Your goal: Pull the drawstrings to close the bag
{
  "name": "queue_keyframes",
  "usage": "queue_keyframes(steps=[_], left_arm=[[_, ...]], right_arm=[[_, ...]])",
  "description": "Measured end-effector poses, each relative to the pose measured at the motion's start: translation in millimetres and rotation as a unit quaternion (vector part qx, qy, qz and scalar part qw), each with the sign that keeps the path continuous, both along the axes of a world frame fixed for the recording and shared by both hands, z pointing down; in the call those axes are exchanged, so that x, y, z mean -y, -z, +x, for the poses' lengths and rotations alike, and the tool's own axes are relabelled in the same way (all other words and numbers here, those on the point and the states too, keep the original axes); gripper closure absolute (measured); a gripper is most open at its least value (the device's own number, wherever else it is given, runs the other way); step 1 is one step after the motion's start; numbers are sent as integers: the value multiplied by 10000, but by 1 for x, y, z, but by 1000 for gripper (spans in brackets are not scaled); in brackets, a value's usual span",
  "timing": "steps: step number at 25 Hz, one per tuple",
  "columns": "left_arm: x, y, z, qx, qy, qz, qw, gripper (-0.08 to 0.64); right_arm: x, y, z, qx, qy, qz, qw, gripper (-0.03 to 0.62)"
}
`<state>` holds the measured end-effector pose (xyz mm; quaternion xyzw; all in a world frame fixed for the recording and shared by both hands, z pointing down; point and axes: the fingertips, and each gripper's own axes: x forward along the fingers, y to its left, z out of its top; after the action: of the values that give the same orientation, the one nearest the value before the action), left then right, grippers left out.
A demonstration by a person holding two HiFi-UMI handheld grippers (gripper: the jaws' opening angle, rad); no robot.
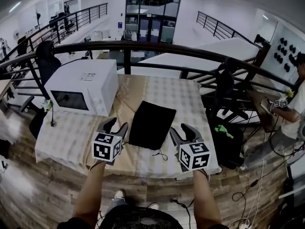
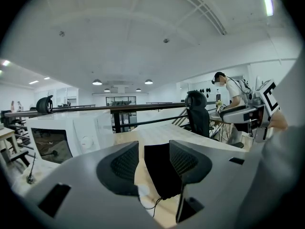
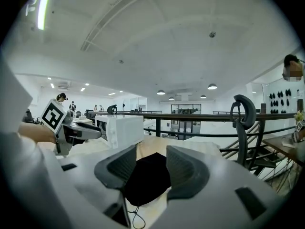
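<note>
Head view: black bag (image 1: 152,124) lies flat at frame centre on the bench (image 1: 190,97); drawstrings (image 1: 161,153) trail off its near edge.
Left hand-held gripper (image 1: 116,125): released, empty, just left of the bag.
Right hand-held gripper (image 1: 181,129): released, empty, just right.
Likely step: reach the cords; pinch cord only, not cloth.

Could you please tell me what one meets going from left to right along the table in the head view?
microwave → left gripper → black bag → right gripper
</note>
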<state>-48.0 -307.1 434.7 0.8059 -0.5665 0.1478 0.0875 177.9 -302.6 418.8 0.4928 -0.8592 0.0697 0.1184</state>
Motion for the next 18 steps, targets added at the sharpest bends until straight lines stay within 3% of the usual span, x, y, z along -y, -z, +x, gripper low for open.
queue_keyframes(steps=[9, 18], left_arm=[[-5, -55, -6, 299, -327, -601, 9972, 347], [-15, -111, 3, 583, -829, -1198, 9876, 344]], right_arm=[[-8, -54, -5, -189, 112, -558, 9982, 394], [-22, -106, -17, -294, 332, -1217, 9916, 396]])
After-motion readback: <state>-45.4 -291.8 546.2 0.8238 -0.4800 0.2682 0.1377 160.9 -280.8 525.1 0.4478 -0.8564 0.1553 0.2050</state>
